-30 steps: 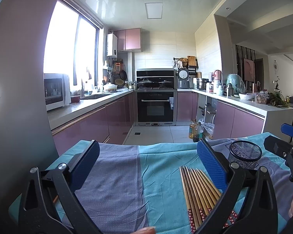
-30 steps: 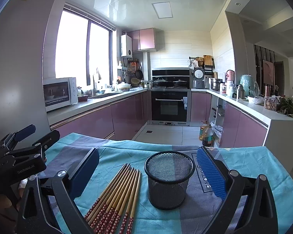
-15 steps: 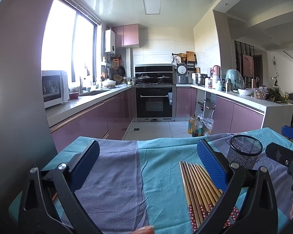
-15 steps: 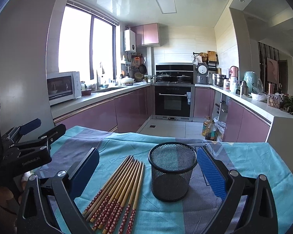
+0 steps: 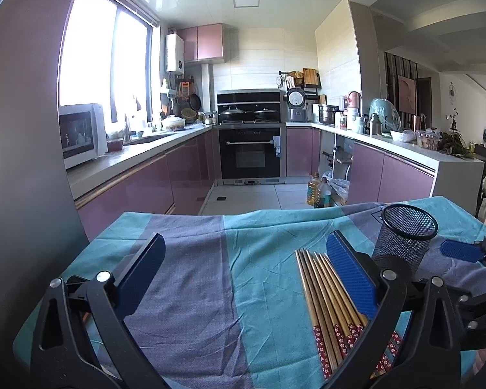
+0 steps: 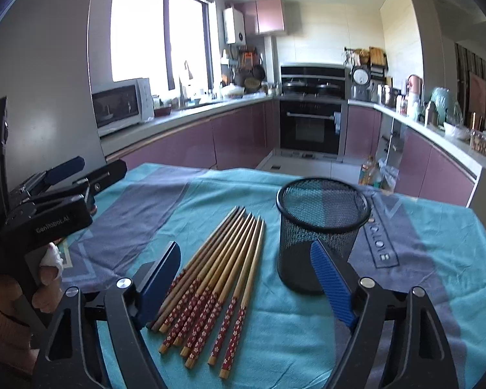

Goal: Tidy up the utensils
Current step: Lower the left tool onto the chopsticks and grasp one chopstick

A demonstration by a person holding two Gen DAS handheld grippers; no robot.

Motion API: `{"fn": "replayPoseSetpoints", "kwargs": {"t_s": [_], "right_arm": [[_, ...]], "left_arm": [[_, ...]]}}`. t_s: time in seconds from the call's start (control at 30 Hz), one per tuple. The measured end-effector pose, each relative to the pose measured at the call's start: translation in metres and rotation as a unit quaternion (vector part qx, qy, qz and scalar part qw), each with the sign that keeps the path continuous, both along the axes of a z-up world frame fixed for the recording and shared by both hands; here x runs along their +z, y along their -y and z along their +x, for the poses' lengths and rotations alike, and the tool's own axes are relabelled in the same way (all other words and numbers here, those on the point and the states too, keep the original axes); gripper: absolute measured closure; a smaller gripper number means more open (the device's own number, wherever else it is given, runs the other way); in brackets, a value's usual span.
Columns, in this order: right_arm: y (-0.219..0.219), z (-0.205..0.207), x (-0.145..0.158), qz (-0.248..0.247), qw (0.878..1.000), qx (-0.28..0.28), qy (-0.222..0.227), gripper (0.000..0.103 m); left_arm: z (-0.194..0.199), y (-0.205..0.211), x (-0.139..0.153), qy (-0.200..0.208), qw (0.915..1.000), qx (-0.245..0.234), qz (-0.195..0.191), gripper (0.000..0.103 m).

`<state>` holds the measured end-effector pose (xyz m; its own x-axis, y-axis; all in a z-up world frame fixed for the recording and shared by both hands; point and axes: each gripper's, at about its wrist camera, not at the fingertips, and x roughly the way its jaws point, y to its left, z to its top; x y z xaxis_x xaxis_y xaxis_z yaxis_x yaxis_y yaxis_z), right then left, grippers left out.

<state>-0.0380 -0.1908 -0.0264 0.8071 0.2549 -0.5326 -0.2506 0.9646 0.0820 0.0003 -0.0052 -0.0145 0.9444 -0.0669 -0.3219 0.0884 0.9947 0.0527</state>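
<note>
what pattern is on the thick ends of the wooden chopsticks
Small pale flowers on dark red, on the wooden chopsticks; clearest in the right wrist view.

Tabletop (image 6: 453, 243) draped edge to edge in a teal-and-grey cloth (image 6: 191, 194), creased, with lettering printed on a grey band at right. Lying flat on it, a fanned bunch of wooden chopsticks (image 6: 217, 278), red flowered ends nearest. Just beside them, standing upright, a black mesh holder (image 6: 320, 223).
</note>
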Motion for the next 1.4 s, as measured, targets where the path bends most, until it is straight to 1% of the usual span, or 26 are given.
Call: {"fn": "replayPoseSetpoints", "kwargs": {"t_s": [0.13,0.2,0.23,0.3,0.37,0.4,0.47,0.53,0.57,0.67,0.73,0.8,0.9,1.03,1.17,1.3,1.4], "right_arm": [[-0.002,0.009,-0.008,-0.006,1.0,-0.003,-0.025,0.034],[-0.003,0.014,-0.011,-0.009,0.999,-0.004,-0.038,0.039],[-0.003,0.017,-0.014,-0.01,0.999,-0.005,-0.047,0.041],[-0.005,0.021,-0.018,-0.014,0.998,-0.006,-0.06,0.047],[-0.007,0.027,-0.023,-0.016,0.997,-0.005,-0.075,0.052],[-0.007,0.03,-0.025,-0.017,0.996,-0.004,-0.082,0.055],[-0.009,0.036,-0.03,-0.019,0.995,-0.001,-0.097,0.058],[-0.012,0.041,-0.034,-0.025,0.994,0.0,-0.109,0.061],[-0.013,0.044,-0.036,-0.026,0.993,0.001,-0.114,0.063],[-0.016,0.052,-0.041,-0.027,0.991,0.002,-0.131,0.066],[-0.018,0.056,-0.045,-0.03,0.989,0.003,-0.142,0.07],[-0.02,0.057,-0.046,-0.031,0.988,0.001,-0.149,0.074],[-0.019,0.06,-0.049,-0.026,0.987,-0.005,-0.157,0.076],[-0.017,0.061,-0.054,-0.024,0.986,-0.005,-0.167,0.077],[-0.016,0.061,-0.058,-0.03,0.984,-0.006,-0.173,0.079],[-0.019,0.064,-0.057,-0.035,0.984,-0.008,-0.174,0.081],[-0.023,0.068,-0.057,-0.04,0.984,-0.007,-0.175,0.081]], "left_arm": [[0.007,0.002,-0.007,-0.018,0.9998,-0.006,0.005,0.005],[0.011,0.003,-0.011,-0.031,0.9994,-0.01,0.009,0.005],[0.014,0.005,-0.013,-0.04,0.999,-0.015,0.011,0.005],[0.02,0.006,-0.019,-0.062,0.9977,-0.025,0.012,0.006],[0.028,0.008,-0.026,-0.087,0.9954,-0.038,0.014,0.01],[0.033,0.01,-0.031,-0.103,0.9935,-0.046,0.015,0.015],[0.042,0.013,-0.04,-0.134,0.9889,-0.062,0.016,0.019],[0.053,0.017,-0.051,-0.166,0.9827,-0.079,0.015,0.027],[0.057,0.019,-0.056,-0.179,0.98,-0.086,0.016,0.029],[0.07,0.026,-0.074,-0.206,0.9732,-0.099,0.021,0.031],[0.078,0.031,-0.086,-0.226,0.968,-0.106,0.026,0.039],[0.086,0.037,-0.096,-0.241,0.9635,-0.113,0.031,0.041],[0.096,0.043,-0.105,-0.258,0.9584,-0.118,0.032,0.044],[0.106,0.048,-0.111,-0.27,0.9537,-0.129,0.032,0.044],[0.11,0.049,-0.11,-0.27,0.9531,-0.13,0.038,0.043],[0.114,0.049,-0.109,-0.278,0.9504,-0.135,0.037,0.043],[0.12,0.052,-0.109,-0.281,0.9495,-0.133,0.043,0.045]]}}
